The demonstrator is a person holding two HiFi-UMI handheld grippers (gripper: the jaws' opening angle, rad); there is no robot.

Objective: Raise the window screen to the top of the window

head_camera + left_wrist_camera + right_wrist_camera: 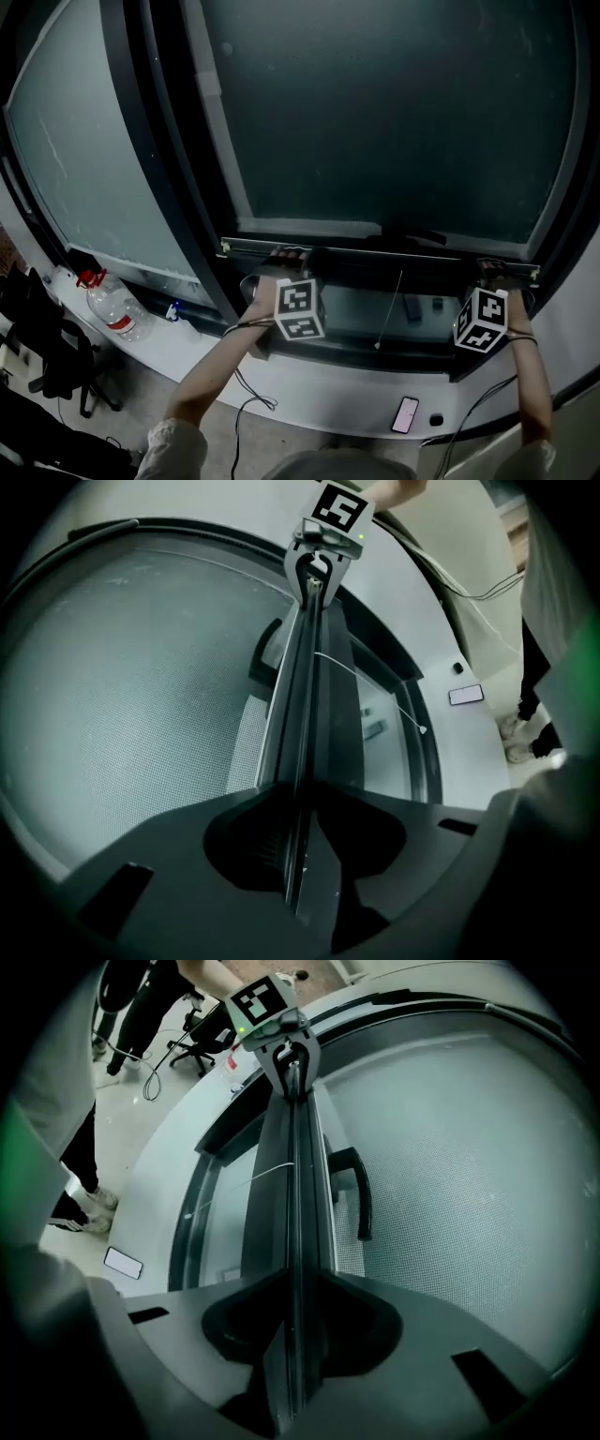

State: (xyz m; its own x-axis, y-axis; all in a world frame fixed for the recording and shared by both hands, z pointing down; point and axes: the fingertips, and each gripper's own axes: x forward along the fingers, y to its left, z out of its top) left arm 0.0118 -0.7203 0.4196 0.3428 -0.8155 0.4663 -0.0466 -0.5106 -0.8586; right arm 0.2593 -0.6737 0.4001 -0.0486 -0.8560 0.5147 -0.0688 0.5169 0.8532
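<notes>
The window screen (394, 112) is a dark mesh panel, and its metal bottom bar (375, 251) runs level a little above the sill. My left gripper (281, 255) grips the bar near its left end. At the right end my right gripper (492, 270) does the same. In the left gripper view the bar (305, 696) runs straight out from between my jaws (300, 799) to the right gripper (317, 574). The right gripper view mirrors this, with the bar (295, 1176) leading from my jaws (298, 1283) to the left gripper (291, 1063). The jaw tips meet the bar on both sides with no gap showing.
A thin pull cord (389, 309) hangs from the bar in front of the lower pane. A black window handle (361, 1199) sits beside the mesh. A phone (405, 413) lies on the white sill, a water bottle (112, 309) stands at the left, and a black chair (47, 366) is below it.
</notes>
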